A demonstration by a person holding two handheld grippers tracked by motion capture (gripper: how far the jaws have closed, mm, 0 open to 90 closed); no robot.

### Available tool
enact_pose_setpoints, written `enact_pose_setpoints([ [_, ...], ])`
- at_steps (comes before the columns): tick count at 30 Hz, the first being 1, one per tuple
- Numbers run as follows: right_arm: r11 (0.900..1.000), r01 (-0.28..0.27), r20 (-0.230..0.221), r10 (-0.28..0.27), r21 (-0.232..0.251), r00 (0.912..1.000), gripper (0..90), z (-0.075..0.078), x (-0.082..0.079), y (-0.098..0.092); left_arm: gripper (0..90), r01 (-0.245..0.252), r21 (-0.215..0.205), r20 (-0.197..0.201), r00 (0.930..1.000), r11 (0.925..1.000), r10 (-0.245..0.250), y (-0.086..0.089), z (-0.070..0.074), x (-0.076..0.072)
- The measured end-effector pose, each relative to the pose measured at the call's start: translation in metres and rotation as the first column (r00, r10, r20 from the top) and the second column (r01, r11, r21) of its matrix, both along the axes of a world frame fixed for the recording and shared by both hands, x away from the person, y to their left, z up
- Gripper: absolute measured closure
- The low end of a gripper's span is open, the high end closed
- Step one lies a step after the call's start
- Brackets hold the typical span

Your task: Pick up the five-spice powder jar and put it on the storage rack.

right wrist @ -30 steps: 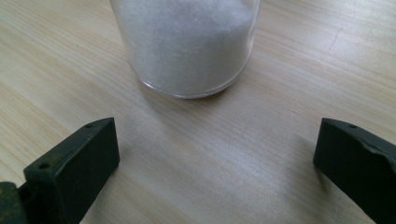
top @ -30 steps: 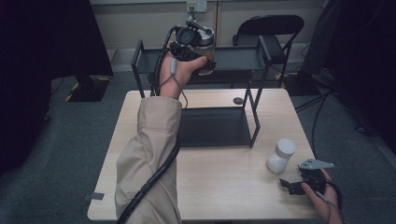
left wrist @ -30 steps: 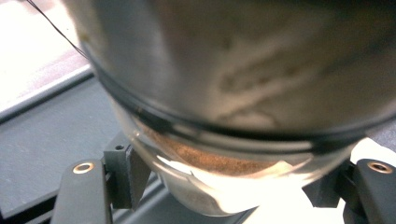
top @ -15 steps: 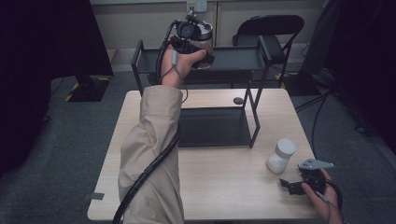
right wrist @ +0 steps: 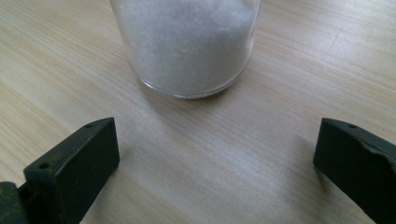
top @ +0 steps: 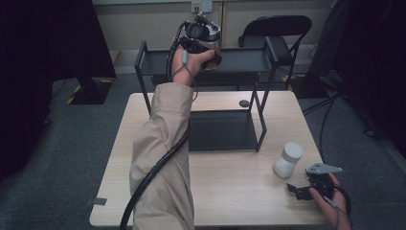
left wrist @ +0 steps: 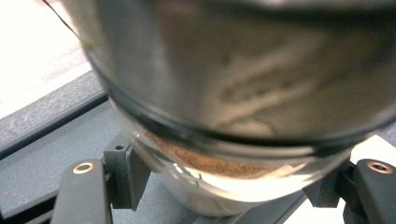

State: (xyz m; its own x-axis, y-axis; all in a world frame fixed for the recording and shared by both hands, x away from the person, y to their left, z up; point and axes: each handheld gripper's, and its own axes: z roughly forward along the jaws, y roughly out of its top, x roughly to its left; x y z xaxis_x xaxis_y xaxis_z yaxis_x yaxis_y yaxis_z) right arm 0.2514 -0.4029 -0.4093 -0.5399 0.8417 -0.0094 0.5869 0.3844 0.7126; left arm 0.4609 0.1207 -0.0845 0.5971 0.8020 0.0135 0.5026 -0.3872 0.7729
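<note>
Glass jar of brown powder (left wrist: 243, 116) clamped between left gripper (top: 207, 45) jaws above rack's top shelf (top: 249, 60), white-powder jar (right wrist: 187, 44) just ahead of right gripper (top: 306, 189), jaws apart.

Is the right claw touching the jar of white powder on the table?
Apart. In the right gripper view, bare table lies between the open right claw and the jar of white powder; neither jaw reaches the glass.

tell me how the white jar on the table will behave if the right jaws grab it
The jar looks like smooth clear glass, so probably slippery and breakable. White powder fills it, so it is likely heavy for its size. It stands upright on a flat base on the table, but being tall with a cap, a high push might tip it.
</note>
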Motion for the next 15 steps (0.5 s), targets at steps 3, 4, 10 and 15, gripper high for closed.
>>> enact_pose_setpoints([
  [3, 1.0, 0.001, -0.002, -0.001, 0.001, 1.0, 0.0, 0.0002, 0.0001, 0.0001, 29.7, -0.003, 0.0, -0.009, 1.0, 1.0, 0.003, -0.0012, -0.0033, 0.0024],
  [4, 1.0, 0.001, -0.002, -0.001, 0.001, 1.0, 0.0, 0.0002, 0.0001, 0.0, 29.7, -0.006, -0.001, -0.006, 1.0, 1.0, 0.006, -0.0014, -0.0043, 0.0022],
  [10, 1.0, 0.0, -0.002, 0.0, 0.001, 1.0, 0.0, 0.0002, 0.0001, 0.0, 29.7, -0.016, 0.013, -0.009, 0.9998, 0.9998, 0.016, -0.0052, -0.0044, 0.0036],
  [15, 1.0, 0.001, -0.002, -0.001, 0.001, 1.0, 0.0, 0.0002, 0.0001, 0.0, 29.7, -0.018, 0.005, -0.015, 0.9997, 0.9998, 0.018, -0.0043, -0.0073, 0.0055],
])
